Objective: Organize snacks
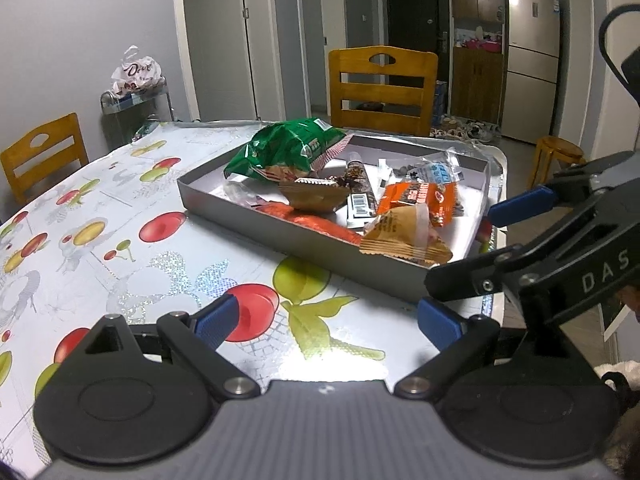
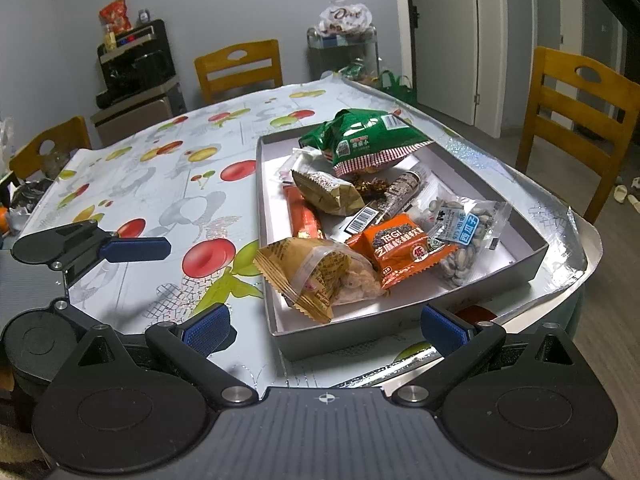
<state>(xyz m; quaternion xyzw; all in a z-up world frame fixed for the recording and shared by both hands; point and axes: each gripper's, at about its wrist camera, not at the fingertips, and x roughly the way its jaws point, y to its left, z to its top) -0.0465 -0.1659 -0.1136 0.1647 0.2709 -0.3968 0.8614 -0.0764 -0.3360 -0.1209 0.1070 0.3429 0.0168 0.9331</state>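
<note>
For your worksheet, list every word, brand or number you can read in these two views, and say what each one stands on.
"Dove": white plastic bag on the cart by the wall.
"DAS": side of the right gripper; the rest is cut off.
Chinese print on the green bag, orange packet and clear seed packet: too small to read surely.
Barcode: digits unreadable.

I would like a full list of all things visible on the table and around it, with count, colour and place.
tray: 1, grey, on table, near edge
green bag: 1, far end of tray
tan packets: 2, near corner and tray middle
orange packet: 1, near end
seed packet: 1, clear, right of orange packet
tablecloth: 1, white with fruit print
chairs: 3, wooden, around table
left gripper: 1, jaws open, empty
right gripper: 1, jaws open, empty
</note>
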